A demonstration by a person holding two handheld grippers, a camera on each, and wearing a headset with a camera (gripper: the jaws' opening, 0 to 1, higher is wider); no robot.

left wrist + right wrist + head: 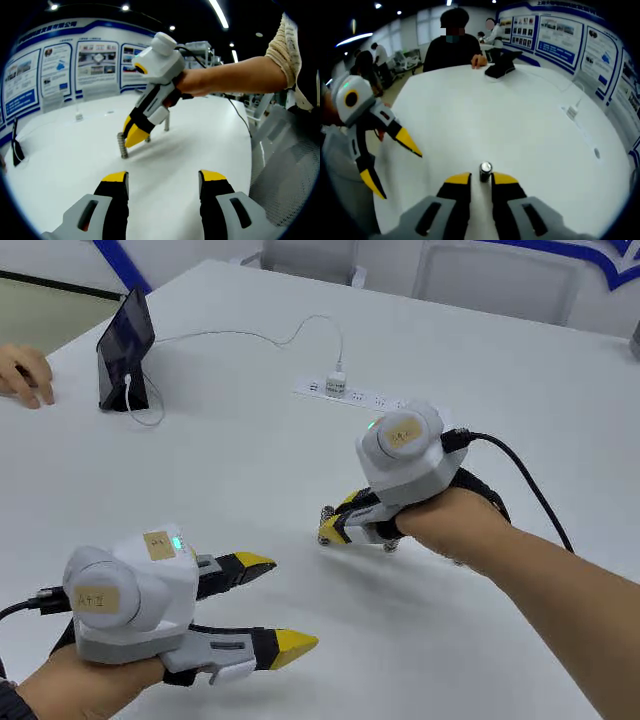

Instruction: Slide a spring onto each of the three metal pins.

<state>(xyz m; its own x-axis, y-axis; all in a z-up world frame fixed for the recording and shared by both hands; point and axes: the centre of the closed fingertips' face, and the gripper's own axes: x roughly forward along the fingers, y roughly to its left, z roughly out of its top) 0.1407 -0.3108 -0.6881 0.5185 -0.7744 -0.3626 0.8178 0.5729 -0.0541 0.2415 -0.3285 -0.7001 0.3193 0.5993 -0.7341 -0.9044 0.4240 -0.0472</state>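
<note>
Right gripper view | spring [485,171] stands upright near the counter [520,115] middle, between the nearly closed jaws of the right gripper [481,177]; contact cannot be told | left gripper [290,602] is held open, empty | spring is judged light, slippery, easily bent; it should be taken gently at mid-coil.

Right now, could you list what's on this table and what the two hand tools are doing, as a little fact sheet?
Surface: white table
Left gripper: open, holding nothing
Right gripper: shut on spring-wrapped pin
Another pin: standing nearby
Also: tablet, power strip
</note>
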